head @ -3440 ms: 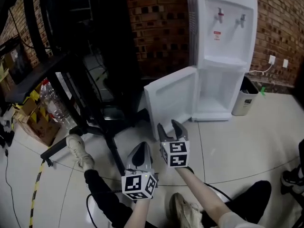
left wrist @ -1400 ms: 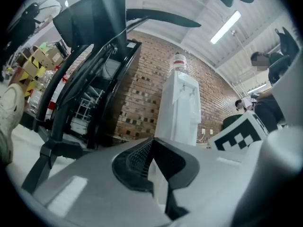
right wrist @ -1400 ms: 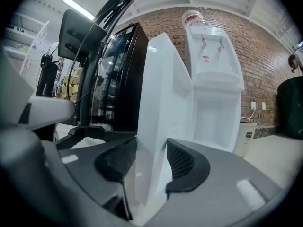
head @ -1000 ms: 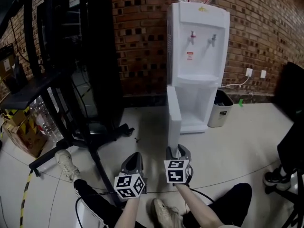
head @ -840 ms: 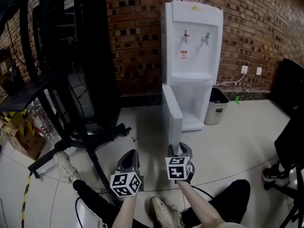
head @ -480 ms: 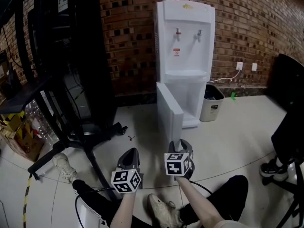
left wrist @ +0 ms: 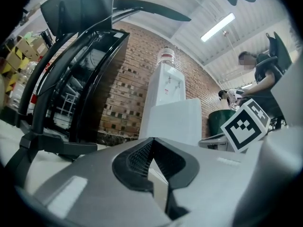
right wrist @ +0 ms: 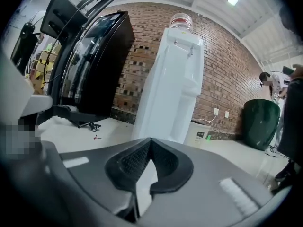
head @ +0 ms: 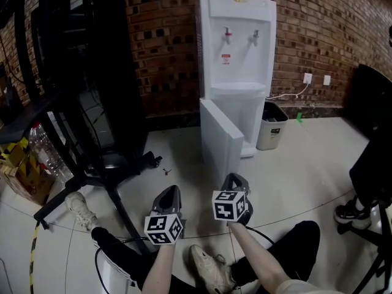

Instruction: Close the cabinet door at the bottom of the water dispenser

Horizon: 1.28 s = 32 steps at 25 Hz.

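Standing ajar, cabinet door (head: 222,144) partly hides dispenser (head: 236,48).

The floor (head: 306,164) is pale glossy tile with thin dark joint lines. At top centre the white water dispenser (head: 236,72) stands on it, and a small pale bin (head: 270,127) sits just to its right. There's a little green thing (head: 299,117) further right, can't tell what it is. The left half is taken up by a tall black cabinet (head: 86,72) and a black stand on a wheeled base (head: 131,162), with a tiny reddish bit (head: 166,171) lying just right of the wheels. At the far left there's a cardboard box (head: 17,179), clear plastic bottles (head: 48,155) and a yellow-black stripe (head: 33,256). Along the bottom there's a pale shoe (head: 76,203), a second pale shoe (head: 210,273), and at the right edge a dark shoe (head: 348,213).
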{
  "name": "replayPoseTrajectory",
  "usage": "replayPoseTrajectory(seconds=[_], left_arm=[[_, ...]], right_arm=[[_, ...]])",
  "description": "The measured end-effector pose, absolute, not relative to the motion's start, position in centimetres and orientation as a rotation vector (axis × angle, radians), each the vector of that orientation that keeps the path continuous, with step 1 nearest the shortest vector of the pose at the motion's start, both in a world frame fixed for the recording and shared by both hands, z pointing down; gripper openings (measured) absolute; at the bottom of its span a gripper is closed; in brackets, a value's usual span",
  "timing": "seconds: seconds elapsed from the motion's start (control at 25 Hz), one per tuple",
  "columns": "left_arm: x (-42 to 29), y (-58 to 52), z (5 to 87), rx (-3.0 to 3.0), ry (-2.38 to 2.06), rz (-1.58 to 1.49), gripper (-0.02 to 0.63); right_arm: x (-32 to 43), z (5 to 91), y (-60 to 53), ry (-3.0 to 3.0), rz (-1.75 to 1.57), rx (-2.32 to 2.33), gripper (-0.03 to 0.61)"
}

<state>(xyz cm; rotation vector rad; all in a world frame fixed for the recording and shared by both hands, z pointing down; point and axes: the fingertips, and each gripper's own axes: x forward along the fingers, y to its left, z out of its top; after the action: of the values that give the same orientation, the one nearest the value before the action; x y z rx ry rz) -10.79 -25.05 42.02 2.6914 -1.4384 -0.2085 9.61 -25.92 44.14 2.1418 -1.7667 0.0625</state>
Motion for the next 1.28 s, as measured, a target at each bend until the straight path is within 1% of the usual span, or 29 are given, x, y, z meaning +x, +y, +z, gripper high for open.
replayPoseTrajectory(seconds=[0.56,0.88,1.28], left_arm=[[-9.2,-25.3,42.4,2.677,-1.407,-0.244,0.017],[-8.6,-26.9,40.7,2.686,-1.434,-0.255,0.016],[-4.1,-27.5,41.2,2.731,-1.373,-0.201,0.017]], right_arm=[[13.6,44.0,-26.3,-1.754,0.066,2.153,0.000],[16.3,44.1,-26.8,-1.752,0.075,2.125,0.000],[18.8,44.2,-27.6,-1.756,0.124,2.172,0.000]])
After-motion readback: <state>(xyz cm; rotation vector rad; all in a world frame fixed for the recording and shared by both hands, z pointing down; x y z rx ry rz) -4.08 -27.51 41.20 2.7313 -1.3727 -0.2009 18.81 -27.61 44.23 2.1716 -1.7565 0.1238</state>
